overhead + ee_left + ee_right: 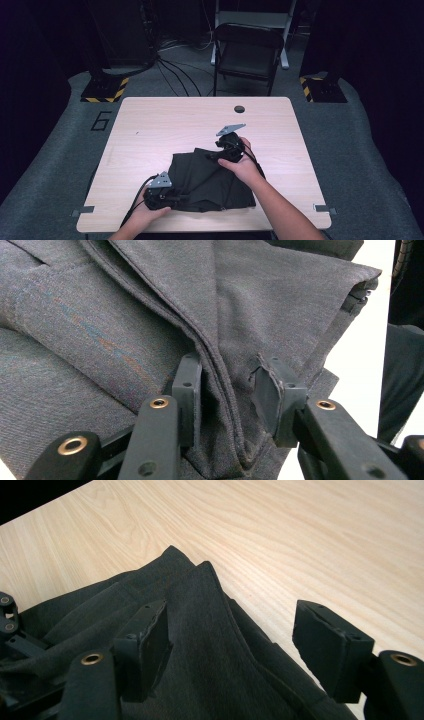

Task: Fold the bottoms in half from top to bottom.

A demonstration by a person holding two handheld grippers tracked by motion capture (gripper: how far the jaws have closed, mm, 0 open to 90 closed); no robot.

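Note:
A dark grey folded garment [205, 180] lies on the near middle of the light wooden table [165, 125]. My left gripper [172, 197] is at the garment's near left corner. In the left gripper view it [227, 385] is shut on a thick seamed fold of the cloth [100, 340], which rises between the pads. My right gripper [214, 155] is at the garment's far right corner. In the right gripper view it [230, 630] stands wide open, one pad over the cloth [200, 605] and the other over bare wood [325, 555].
The far half of the table is bare wood, with a round cable hole [239, 108] near the back edge. Behind the table stand a folding chair [248, 47], floor cables and two stand bases [102, 90] striped yellow and black.

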